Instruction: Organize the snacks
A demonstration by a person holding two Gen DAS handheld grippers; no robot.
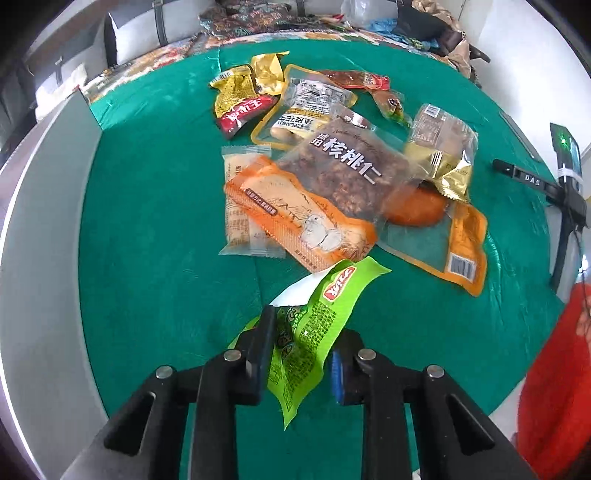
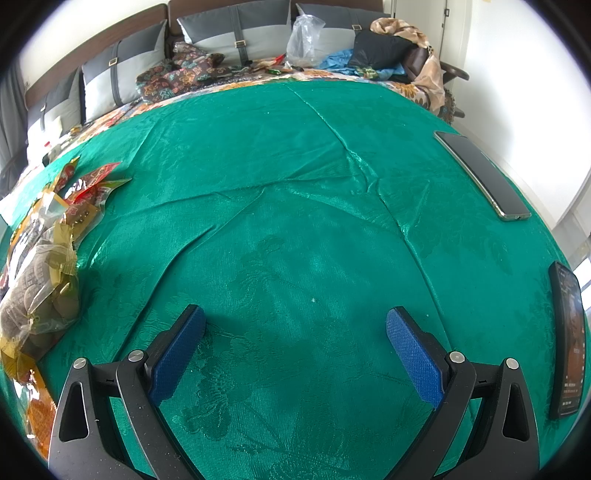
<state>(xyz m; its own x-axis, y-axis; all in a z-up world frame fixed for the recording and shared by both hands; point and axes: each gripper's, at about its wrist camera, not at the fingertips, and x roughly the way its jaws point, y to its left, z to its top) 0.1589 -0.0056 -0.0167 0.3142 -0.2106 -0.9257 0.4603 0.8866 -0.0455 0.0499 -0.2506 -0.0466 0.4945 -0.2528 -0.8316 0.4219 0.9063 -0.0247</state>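
The left claw (image 1: 301, 350) grips a green packet (image 1: 310, 332), lifted above a green cloth (image 1: 147, 258) spread over the bed, just short of the snack pile (image 1: 332, 166). Grey cushions (image 2: 236, 33) line the headboard. The right wrist view alone shows the right claw (image 2: 295, 354) spread wide over bare cloth, two phones (image 2: 480, 177) at its right edge. The left view alone shows the pile in full, and a grey bin (image 1: 44, 221) on the left. The packet is crumpled, with a red logo.

Green cloth (image 2: 295, 192) spread wide; two phones (image 2: 480, 177) (image 2: 567, 343) at three o'clock; grey pillows (image 2: 122, 70), clear bag (image 2: 304, 38) at twelve.
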